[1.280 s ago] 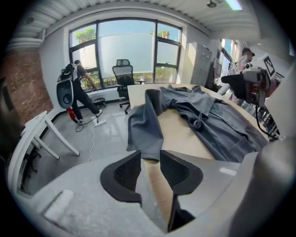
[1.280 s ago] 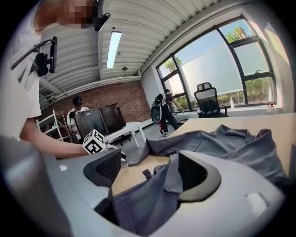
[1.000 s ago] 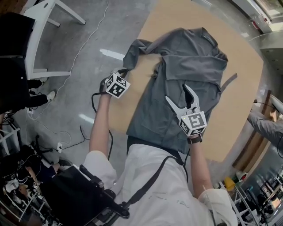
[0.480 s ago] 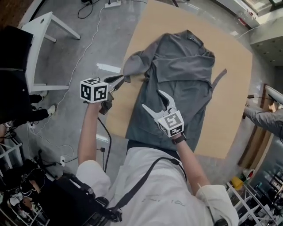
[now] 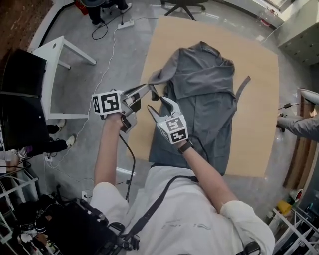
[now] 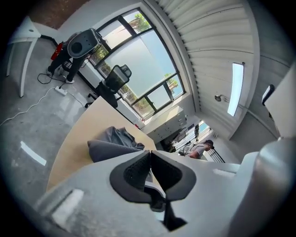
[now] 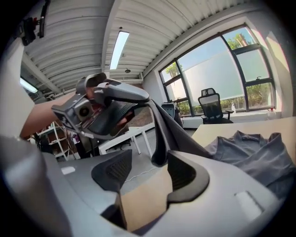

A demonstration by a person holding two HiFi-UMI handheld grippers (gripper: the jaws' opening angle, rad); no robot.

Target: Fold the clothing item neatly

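Note:
A grey shirt (image 5: 207, 94) lies spread on the tan table (image 5: 259, 99), collar at the far end. My left gripper (image 5: 150, 88) is shut on the shirt's left sleeve (image 5: 157, 77) and holds it up off the table's left side. In the right gripper view the sleeve (image 7: 163, 132) hangs down from the left gripper (image 7: 111, 99). My right gripper (image 5: 158, 103) sits just beside the left one. Its jaws are closing, and the sleeve's lower edge hangs between the right gripper (image 7: 148, 162) pads without touching them. In the left gripper view the left gripper (image 6: 151, 155) pads meet.
A white table (image 5: 55, 52) and a black case (image 5: 20, 94) stand on the grey floor to the left. Cables and a power strip (image 5: 125, 23) lie on the floor. An office chair (image 5: 185, 6) stands beyond the table. A person's sleeve (image 5: 299, 124) reaches in at the right edge.
The left gripper has lifted the sleeve up and inward. The right gripper has left the shirt's body and moved left to the raised sleeve, its jaws narrowing.

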